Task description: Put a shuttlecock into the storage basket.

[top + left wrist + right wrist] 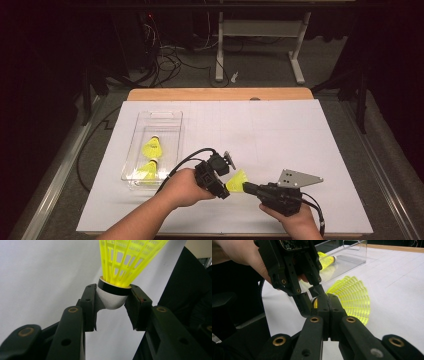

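A yellow shuttlecock (238, 180) with a white cork head hangs between my two grippers near the table's front edge. In the left gripper view the left gripper (112, 300) has its pads against both sides of the cork (111, 300), with the yellow skirt (130, 257) rising beyond them. The right gripper (327, 300) has its jaws pressed together on the skirt's narrow end, and the skirt (353, 298) fans out to the right behind them. From above, the left gripper (226, 189) comes in from the left and the right gripper (246, 187) from the right.
A clear plastic box (155, 117) stands at the left of the white mat and holds two more yellow shuttlecocks (151, 146) (145, 171). It also shows behind the left gripper in the right gripper view, box (354, 250). Desk legs and cables lie beyond the table's far edge.
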The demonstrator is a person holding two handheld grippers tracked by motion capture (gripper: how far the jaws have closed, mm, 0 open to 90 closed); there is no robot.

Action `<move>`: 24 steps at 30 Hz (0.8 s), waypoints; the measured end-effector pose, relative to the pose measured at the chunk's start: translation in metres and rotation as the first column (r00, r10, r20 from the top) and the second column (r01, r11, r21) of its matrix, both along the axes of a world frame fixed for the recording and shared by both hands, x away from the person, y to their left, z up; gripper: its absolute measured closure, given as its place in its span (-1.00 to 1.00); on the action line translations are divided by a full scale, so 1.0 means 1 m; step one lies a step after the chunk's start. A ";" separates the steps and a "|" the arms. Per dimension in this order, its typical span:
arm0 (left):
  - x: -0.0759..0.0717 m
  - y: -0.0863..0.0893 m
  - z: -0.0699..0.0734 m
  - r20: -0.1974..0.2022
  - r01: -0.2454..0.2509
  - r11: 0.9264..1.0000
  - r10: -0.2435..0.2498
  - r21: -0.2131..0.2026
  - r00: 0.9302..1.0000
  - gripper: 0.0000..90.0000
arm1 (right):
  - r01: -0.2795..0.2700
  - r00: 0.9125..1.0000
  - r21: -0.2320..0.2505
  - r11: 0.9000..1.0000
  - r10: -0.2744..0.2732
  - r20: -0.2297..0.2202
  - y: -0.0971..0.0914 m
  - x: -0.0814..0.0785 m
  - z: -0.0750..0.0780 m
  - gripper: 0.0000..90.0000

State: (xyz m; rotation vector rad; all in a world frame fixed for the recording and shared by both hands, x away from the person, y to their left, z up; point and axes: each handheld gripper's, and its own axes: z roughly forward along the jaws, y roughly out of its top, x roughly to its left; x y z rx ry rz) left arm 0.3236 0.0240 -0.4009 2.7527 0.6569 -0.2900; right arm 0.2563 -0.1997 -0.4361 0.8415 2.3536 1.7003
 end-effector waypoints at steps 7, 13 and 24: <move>-0.001 -0.001 0.000 0.010 0.006 1.000 -0.006 0.014 1.000 0.41 | 0.002 1.000 -0.007 1.000 -0.002 0.002 0.001 0.000 -0.001 1.00; -0.001 -0.001 0.000 0.011 -0.005 1.000 0.004 0.014 1.000 0.41 | -0.002 1.000 -0.011 1.000 0.003 0.012 0.001 -0.001 -0.001 1.00; -0.001 0.000 0.000 0.013 -0.016 1.000 0.016 0.011 1.000 0.42 | 0.002 0.999 -0.023 1.000 -0.001 0.037 0.002 -0.002 -0.001 0.75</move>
